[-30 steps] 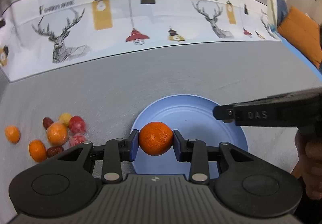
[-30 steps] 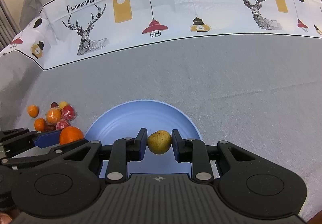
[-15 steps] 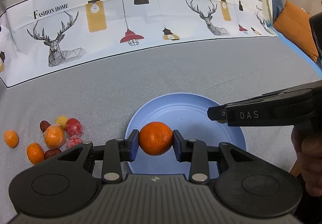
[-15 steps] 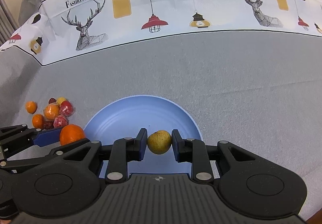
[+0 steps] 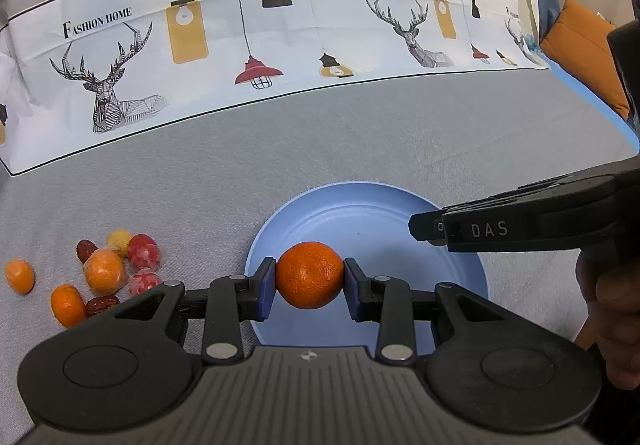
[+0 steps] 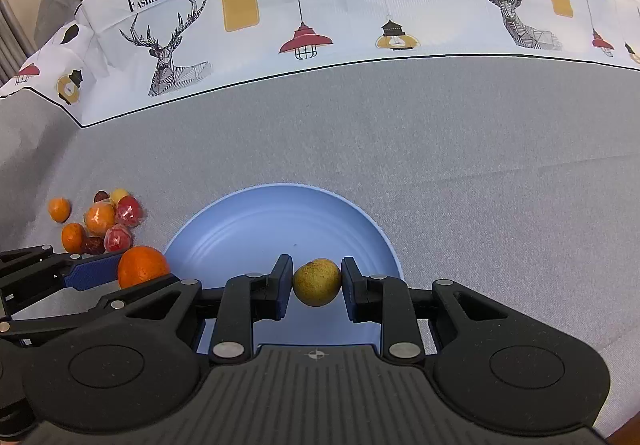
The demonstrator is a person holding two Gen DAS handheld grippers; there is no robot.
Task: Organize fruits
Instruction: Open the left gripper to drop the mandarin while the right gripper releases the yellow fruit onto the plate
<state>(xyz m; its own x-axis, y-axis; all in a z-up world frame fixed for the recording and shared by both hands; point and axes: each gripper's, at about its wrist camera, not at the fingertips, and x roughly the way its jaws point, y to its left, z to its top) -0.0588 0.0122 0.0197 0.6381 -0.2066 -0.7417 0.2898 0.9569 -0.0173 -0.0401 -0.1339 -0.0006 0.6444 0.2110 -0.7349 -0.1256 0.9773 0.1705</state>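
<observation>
Jaws tight on orange [image 5: 309,274], yellow-green fruit [image 6: 316,282]

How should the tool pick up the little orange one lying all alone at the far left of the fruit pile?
Take the lone small orange across its middle, coming down from above. It is round, so any two opposite sides would probably do, and it lies apart from the fruit pile on the gray cloth, leaving room for a pad on each side. Right now both tools are full.

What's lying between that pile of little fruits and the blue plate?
Only bare grey cloth separates the fruit pile from the blue plate, as the right wrist view shows.
</observation>
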